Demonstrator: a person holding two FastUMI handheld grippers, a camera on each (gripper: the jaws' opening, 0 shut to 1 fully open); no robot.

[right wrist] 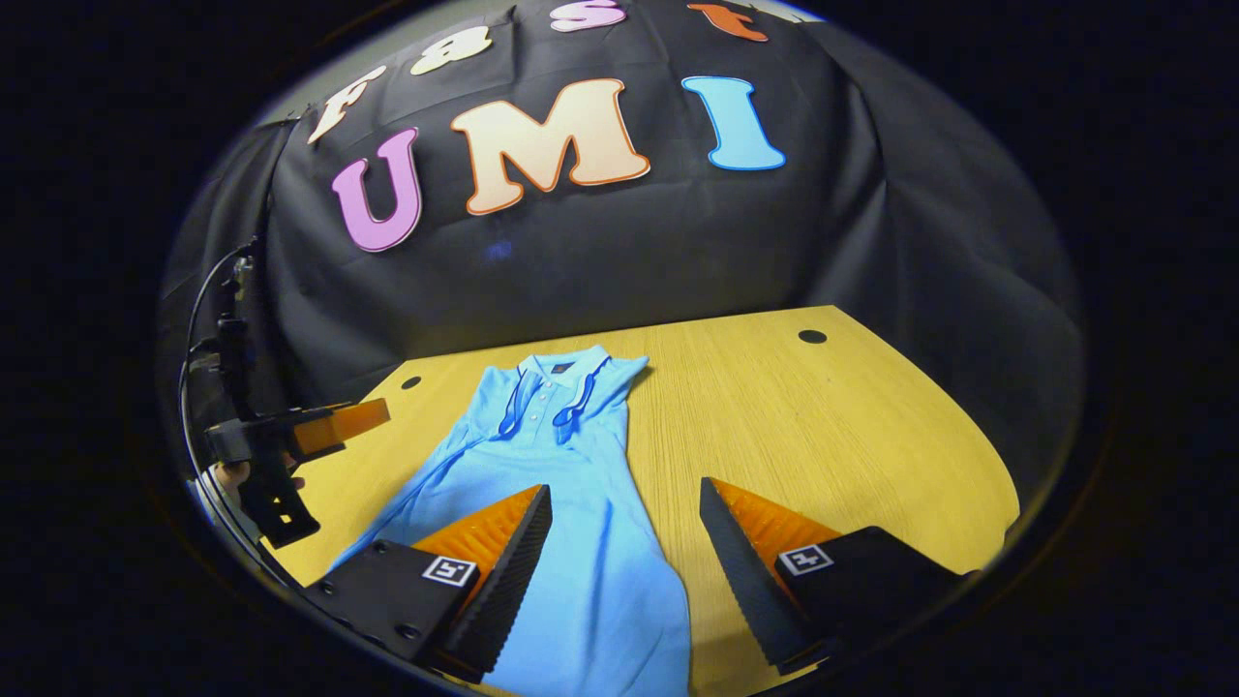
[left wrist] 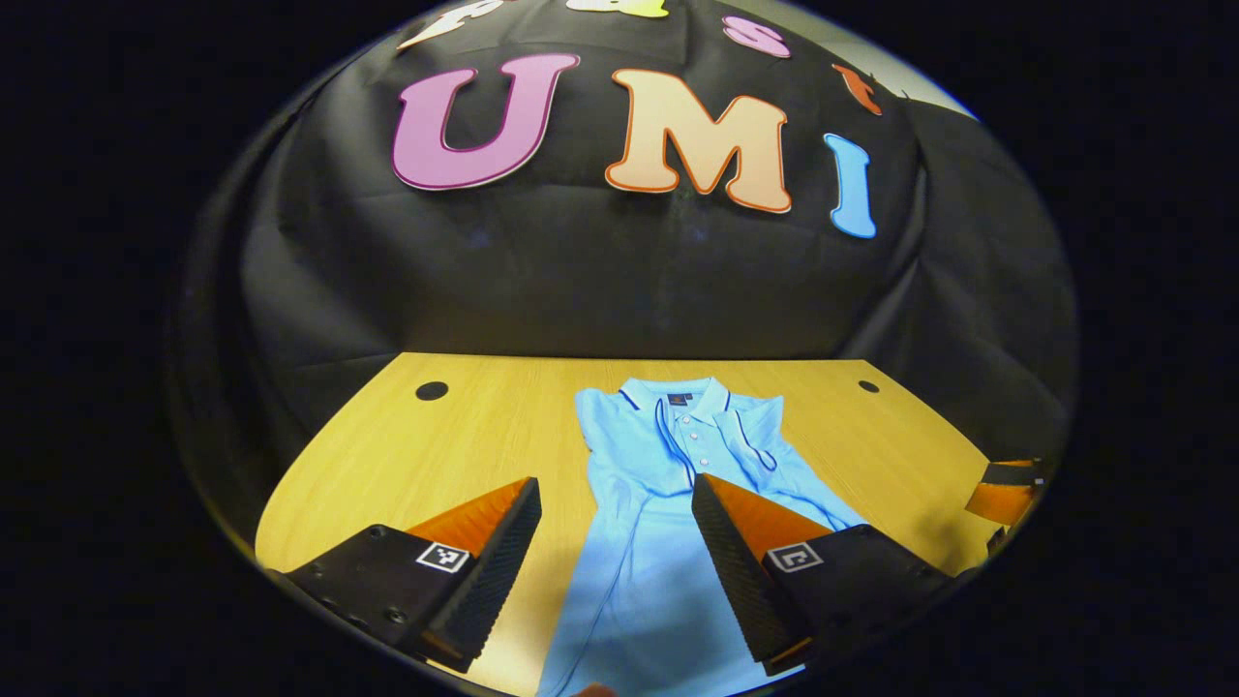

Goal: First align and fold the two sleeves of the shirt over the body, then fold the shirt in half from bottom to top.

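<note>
A light blue polo shirt [left wrist: 658, 503] lies flat on the wooden table [left wrist: 465, 436], collar toward the far wall, both sleeves folded in over the body. In the left gripper view my left gripper [left wrist: 616, 494] hangs open above the shirt's lower half, with nothing between its fingers. The right gripper view shows the shirt [right wrist: 571, 484] as a narrow strip running toward me. My right gripper [right wrist: 625, 499] is open over the shirt's right edge and holds nothing. The left gripper [right wrist: 339, 424] also appears at the left of that view, held by a hand.
The table [right wrist: 823, 426] has small round dark holes [left wrist: 432, 391] near its far corners. Black cloth walls stand close behind and beside it. Bare wood lies on both sides of the shirt. The other gripper [left wrist: 1007, 489] peeks in at the right of the left gripper view.
</note>
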